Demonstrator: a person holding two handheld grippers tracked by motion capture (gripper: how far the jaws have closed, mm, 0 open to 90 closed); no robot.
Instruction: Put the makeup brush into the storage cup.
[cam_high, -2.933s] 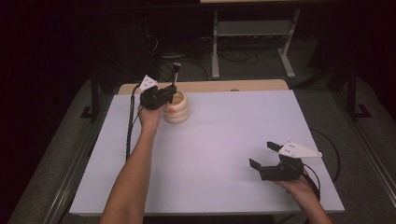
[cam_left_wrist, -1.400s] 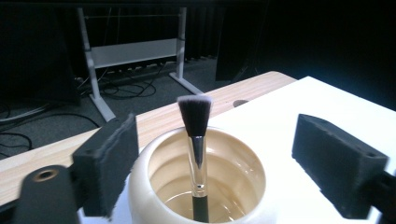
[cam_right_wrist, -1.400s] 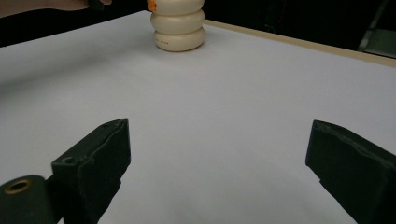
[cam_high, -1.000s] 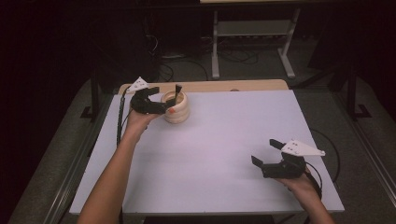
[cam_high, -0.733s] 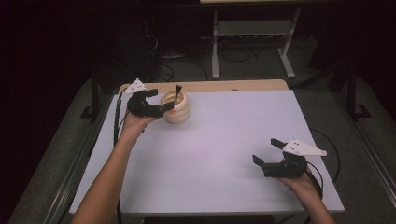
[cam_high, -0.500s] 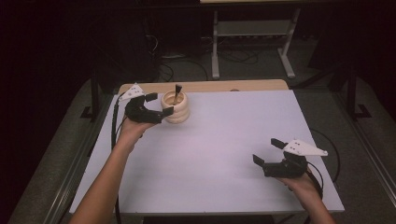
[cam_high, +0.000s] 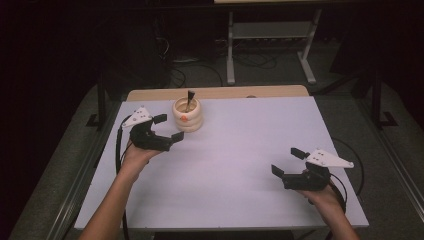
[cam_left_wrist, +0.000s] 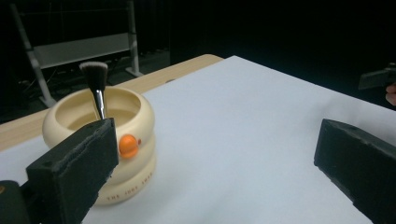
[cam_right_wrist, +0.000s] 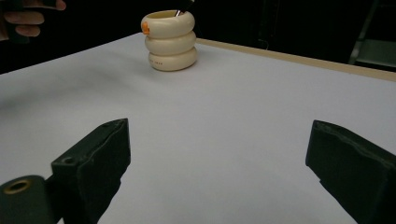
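A cream ring-stacked cup with an orange dot stands upright at the table's far left. A makeup brush stands in it, bristles up. My left gripper is open, just left of and in front of the cup, apart from it and holding nothing. Near the front right, my right gripper is open over bare table, far from the cup.
The white table top has a wooden strip along its far edge. Behind it on the dark floor stand a metal rack and cables. A black cable trails from the left gripper along the table's left side.
My left gripper has drawn back from the cup toward the person and to the left, open and without the brush. The right gripper has barely moved.
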